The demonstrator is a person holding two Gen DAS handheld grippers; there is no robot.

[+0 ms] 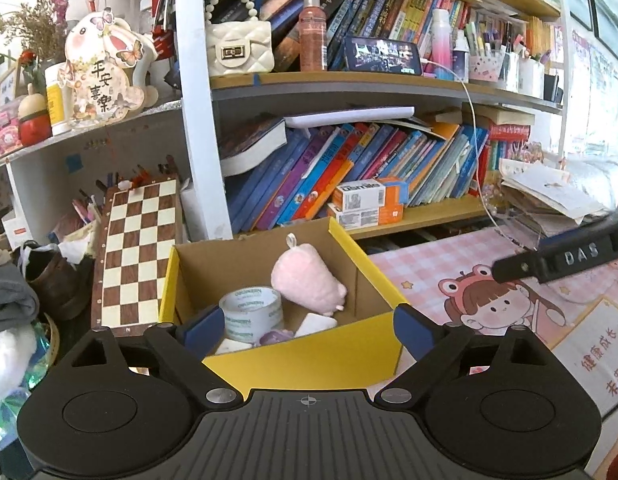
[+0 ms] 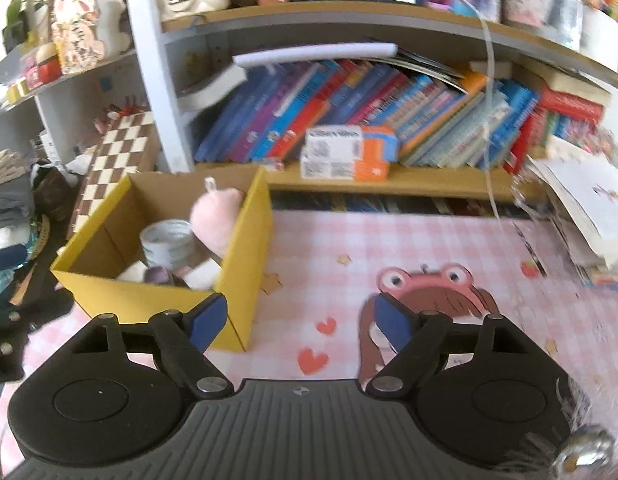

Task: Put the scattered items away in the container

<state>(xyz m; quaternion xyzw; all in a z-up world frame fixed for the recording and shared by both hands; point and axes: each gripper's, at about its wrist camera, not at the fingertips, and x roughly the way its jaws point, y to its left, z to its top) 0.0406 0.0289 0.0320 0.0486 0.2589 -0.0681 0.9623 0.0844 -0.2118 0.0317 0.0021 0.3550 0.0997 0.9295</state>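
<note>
A yellow cardboard box (image 1: 309,354) stands open on the pink checked mat. Inside lie a pink plush toy (image 1: 305,280), a roll of clear tape (image 1: 253,312), a small purple item (image 1: 275,337) and white pieces (image 1: 315,324). My left gripper (image 1: 305,330) hangs open just before the box's near wall, its fingers empty. In the right wrist view the same box (image 2: 149,300) sits to the left, with the plush toy (image 2: 217,216) and tape (image 2: 167,240) in it. My right gripper (image 2: 301,320) is open and empty over the mat, right of the box. The other gripper's black body (image 1: 565,260) shows at the right edge.
A bookshelf (image 1: 389,80) packed with books runs behind the box. A chessboard (image 1: 137,256) leans at the left beside folded clothes (image 1: 9,300). Two orange-white cartons (image 2: 349,152) rest on the low shelf. A paper stack (image 2: 581,208) is at the right. The mat (image 2: 389,248) shows a cartoon print.
</note>
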